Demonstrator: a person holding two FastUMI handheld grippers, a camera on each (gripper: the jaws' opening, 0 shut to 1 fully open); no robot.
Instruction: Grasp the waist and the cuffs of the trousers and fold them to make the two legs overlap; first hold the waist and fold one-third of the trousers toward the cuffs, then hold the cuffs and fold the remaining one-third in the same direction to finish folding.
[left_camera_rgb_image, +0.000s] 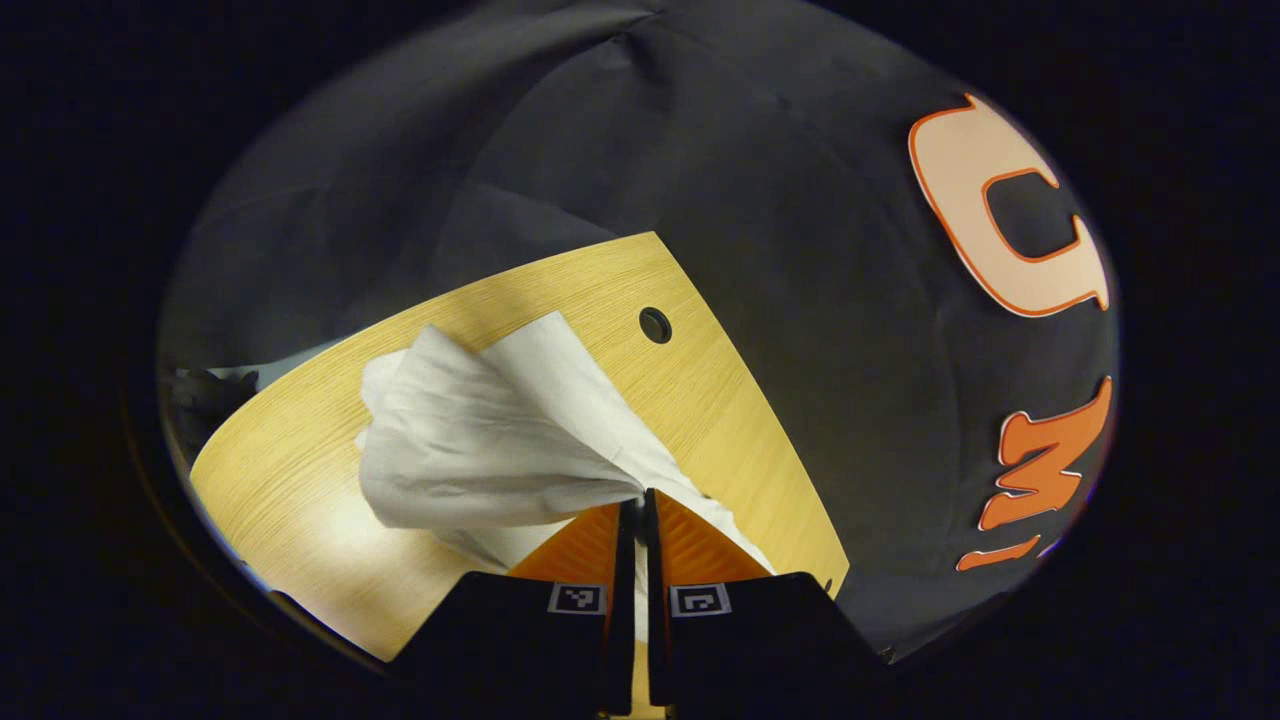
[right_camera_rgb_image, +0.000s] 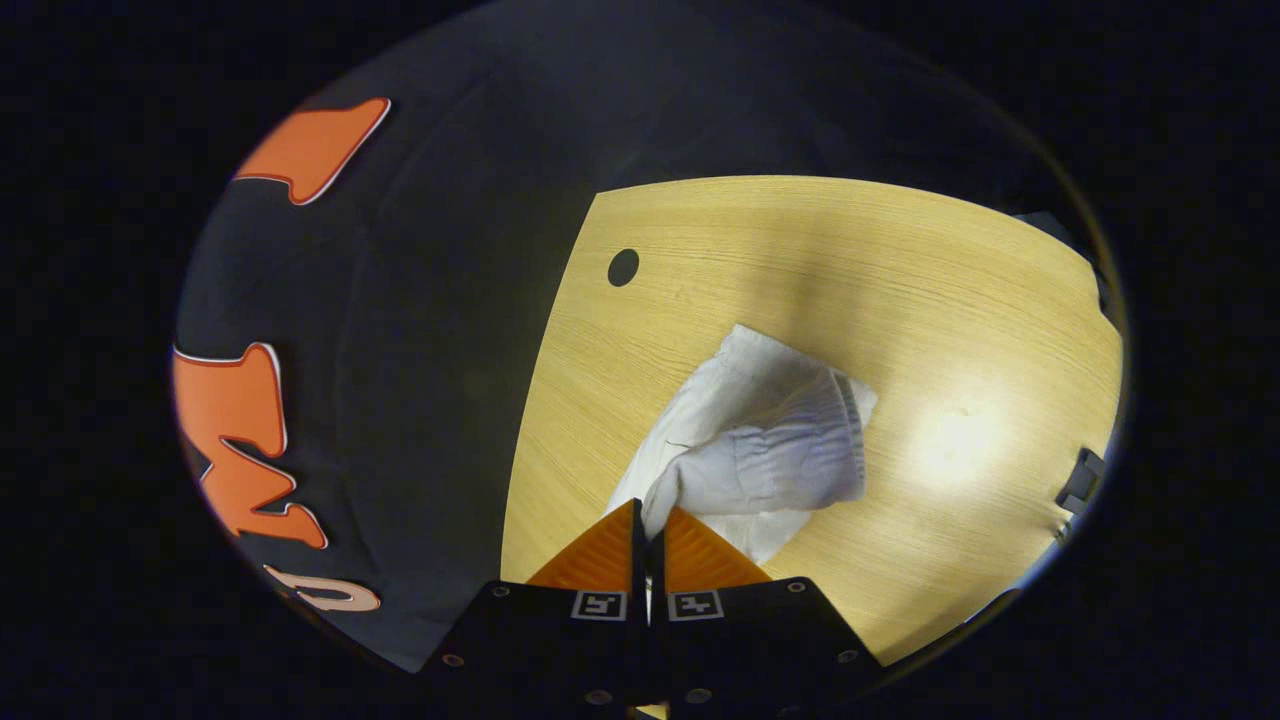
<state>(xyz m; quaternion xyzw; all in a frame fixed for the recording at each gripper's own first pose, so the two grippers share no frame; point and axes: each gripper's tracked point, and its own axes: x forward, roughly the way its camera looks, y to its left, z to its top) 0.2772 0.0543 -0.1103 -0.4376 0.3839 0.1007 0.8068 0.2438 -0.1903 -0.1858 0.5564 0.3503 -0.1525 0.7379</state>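
- Left gripper (left_camera_rgb_image: 641, 497): we see its two fingers pressed together at the bottom of the left gripper view, a pinch of white cloth clamped between the tips.
- Trousers (left_camera_rgb_image: 480, 440) fan out from that pinch, up and to the left of the tips. The pinched part is lifted off the surface and hangs in a creased fold; the rest lies flat beneath and beyond it.
- One flat strip of the cloth runs on from the tips toward the far edge of the wooden table (left_camera_rgb_image: 300, 470), ending short of the round hole (left_camera_rgb_image: 655, 325) in the tabletop.
- Right gripper (right_camera_rgb_image: 648, 512): same state, fingers closed tight on a bunched bit of the white fabric right at the tips.
- In the right gripper view we have the trousers (right_camera_rgb_image: 760, 440) directly ahead and slightly right of the tips. A gathered, ribbed-looking band sits at the right end of the raised fold; we cannot tell for sure whether it is the waist or a cuff.
- Lower layer of the garment rests on the table (right_camera_rgb_image: 900, 300) under the raised fold, roughly mid-table.
- Hole (right_camera_rgb_image: 623, 267) sits well apart from the cloth, near the table's left edge in that view.
- Bright light patch on the wood just right of the fabric.
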